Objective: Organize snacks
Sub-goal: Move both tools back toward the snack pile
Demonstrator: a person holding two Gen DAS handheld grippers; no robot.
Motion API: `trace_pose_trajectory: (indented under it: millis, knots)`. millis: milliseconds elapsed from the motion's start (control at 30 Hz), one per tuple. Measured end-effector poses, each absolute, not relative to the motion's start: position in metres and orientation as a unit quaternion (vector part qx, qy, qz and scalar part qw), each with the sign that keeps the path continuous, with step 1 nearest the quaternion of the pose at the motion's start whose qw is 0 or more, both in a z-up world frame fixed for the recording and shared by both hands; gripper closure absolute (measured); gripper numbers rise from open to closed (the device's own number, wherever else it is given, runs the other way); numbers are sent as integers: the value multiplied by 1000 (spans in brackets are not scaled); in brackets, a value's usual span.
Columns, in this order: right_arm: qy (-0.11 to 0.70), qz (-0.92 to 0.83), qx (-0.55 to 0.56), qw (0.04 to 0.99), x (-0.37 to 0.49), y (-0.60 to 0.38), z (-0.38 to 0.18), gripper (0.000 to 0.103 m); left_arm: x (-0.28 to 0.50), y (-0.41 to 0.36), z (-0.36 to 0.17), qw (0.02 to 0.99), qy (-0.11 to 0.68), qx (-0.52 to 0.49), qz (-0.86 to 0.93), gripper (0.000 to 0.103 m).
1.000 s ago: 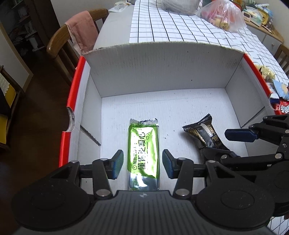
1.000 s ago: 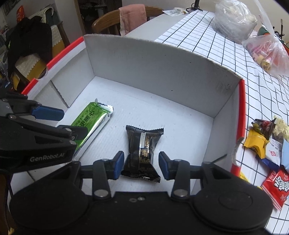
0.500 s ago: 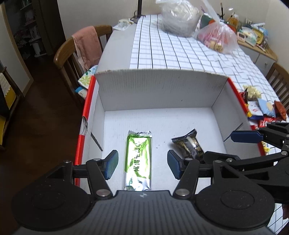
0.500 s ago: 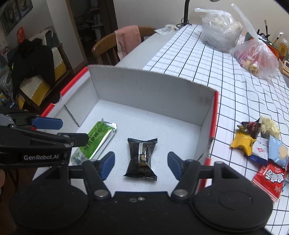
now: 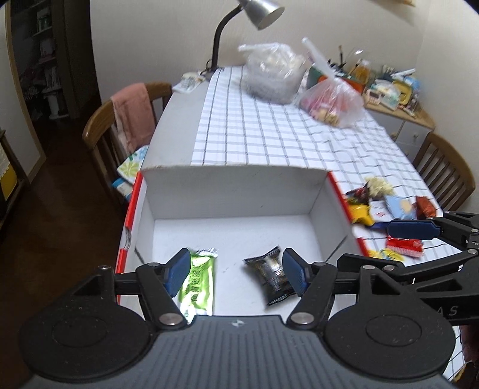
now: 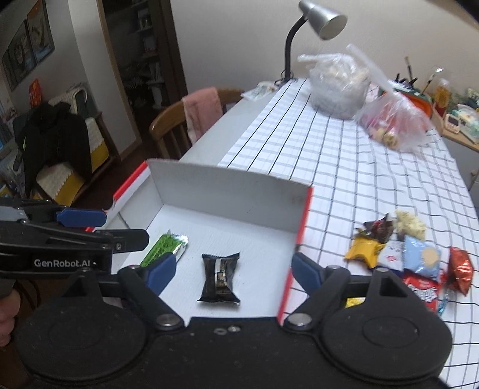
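A white cardboard box with red edges [image 5: 233, 191] [image 6: 227, 191] sits at the near end of the table. Inside lie a green snack bar [image 5: 199, 281] [image 6: 163, 248] on the left and a black snack packet [image 5: 271, 276] [image 6: 220, 276] on the right. My left gripper [image 5: 236, 273] is open and empty, raised above the box's near side. My right gripper [image 6: 232, 270] is open and empty, also above the box, to the right of the left one. A pile of loose snacks [image 5: 386, 209] [image 6: 410, 257] lies on the tablecloth right of the box.
A checked tablecloth [image 6: 344, 167] covers the table. Two plastic bags [image 5: 272, 74] [image 5: 332, 103] and a desk lamp [image 6: 317, 27] stand at the far end. A wooden chair with a pink towel [image 5: 128, 119] stands left; another chair [image 5: 443, 173] stands right.
Both grippers have lifted up and back from the box and opened wider. The green bar and black packet stay lying in the box.
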State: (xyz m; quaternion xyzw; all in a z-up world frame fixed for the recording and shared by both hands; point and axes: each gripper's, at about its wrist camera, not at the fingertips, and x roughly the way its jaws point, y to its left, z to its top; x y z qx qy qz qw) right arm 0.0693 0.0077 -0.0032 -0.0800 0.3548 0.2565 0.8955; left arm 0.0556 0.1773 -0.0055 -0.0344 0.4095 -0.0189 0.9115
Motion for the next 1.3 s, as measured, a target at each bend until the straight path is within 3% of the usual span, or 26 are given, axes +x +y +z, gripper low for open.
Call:
trace_pose_trajectory:
  millis: [433,867,1300]
  knots:
    - [304,252,-32,918,46,-66,24,3,35,128,24,933,351,-37,-64,31]
    - [293,223,-11,930,38,-159,16,1,47,72,13,920,368,-95,-100,29]
    - [328,186,-15,926,76,-246,-10,1,74,-12,-20,905,406,-82,-100,29]
